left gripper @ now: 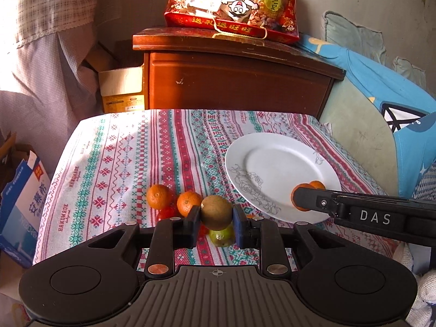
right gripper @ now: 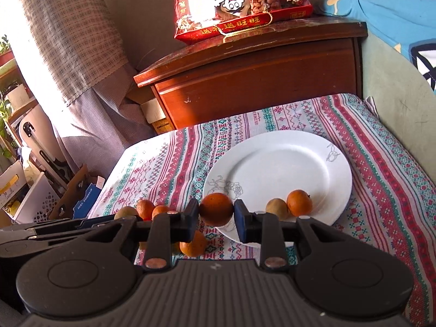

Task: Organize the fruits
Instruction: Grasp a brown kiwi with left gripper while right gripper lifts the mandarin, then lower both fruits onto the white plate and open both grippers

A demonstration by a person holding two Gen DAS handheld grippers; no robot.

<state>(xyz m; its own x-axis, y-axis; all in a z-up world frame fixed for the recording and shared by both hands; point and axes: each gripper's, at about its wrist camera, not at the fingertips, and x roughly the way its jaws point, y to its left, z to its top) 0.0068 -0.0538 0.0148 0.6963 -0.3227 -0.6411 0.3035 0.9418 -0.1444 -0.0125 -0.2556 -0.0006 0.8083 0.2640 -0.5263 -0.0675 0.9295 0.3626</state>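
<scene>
While my left tongs (left gripper: 216,222) pinch a round, dull brown kiwi (left gripper: 216,212) between their blue-padded fingers, my right tongs (right gripper: 216,218) clamp a pebbly-skinned orange (right gripper: 216,209) the same way. Both pairs are closed only as far as the fruit allows, pads pressed to either side.

My kiwi hangs above the woven cloth (left gripper: 114,163) of the worktop, a coarse fabric banded in red, teal and white stitchwork. Beneath it sits a greenish fruit (left gripper: 222,237); just to the left lie two more oranges (left gripper: 159,196) (left gripper: 188,203), and small red fruits (left gripper: 166,213) lie close against them.

The held orange sits over the near rim of the plate (right gripper: 286,163), a smooth, glossy white round with a grey flower drawn on it. On that near rim rest a second kiwi (right gripper: 276,209) and another orange (right gripper: 299,203), touching each other. The plate's middle and far side are bare. One more orange (right gripper: 194,244) lies on the cloth below my right tongs.

Behind the worktop's far edge stands a dark, polished wooden cabinet (left gripper: 239,81) with a shiny red gift bag (left gripper: 234,2) on top. Cardboard boxes (left gripper: 122,90) crowd the left; blue bedding (left gripper: 395,87) lies along the right edge.
</scene>
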